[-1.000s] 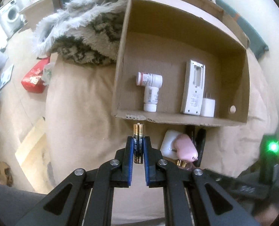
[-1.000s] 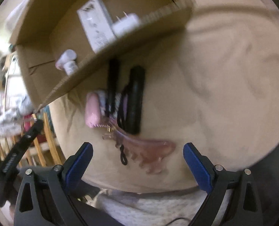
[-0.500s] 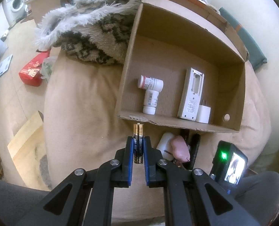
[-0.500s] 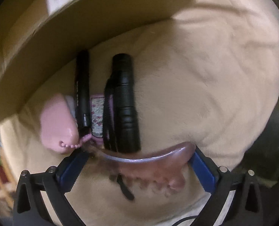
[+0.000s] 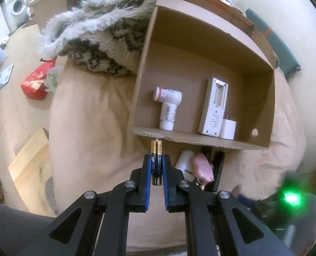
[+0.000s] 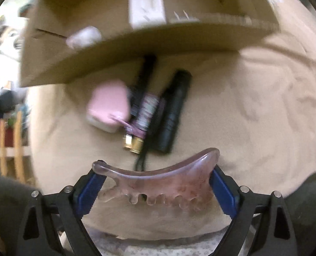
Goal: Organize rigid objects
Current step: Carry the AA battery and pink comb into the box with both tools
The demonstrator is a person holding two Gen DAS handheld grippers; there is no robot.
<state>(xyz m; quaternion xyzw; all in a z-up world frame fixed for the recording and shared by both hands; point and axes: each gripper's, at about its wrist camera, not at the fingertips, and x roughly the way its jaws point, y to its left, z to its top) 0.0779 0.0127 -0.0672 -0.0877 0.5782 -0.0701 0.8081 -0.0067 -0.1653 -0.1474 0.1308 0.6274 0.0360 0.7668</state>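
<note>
The brown cardboard box and its contents are motion-blurred in the right wrist view. The slim black flashlight runs partly under the box's near wall.

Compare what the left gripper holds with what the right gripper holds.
The battery is a small dark cylinder with gold ends; the pink comb is a wide, translucent, curved piece with teeth. The battery stands lengthwise between the nearly shut jaws of the left gripper; the comb spans the wide-set jaws of the right gripper crosswise. Both are clamped outside the cardboard box.
</note>
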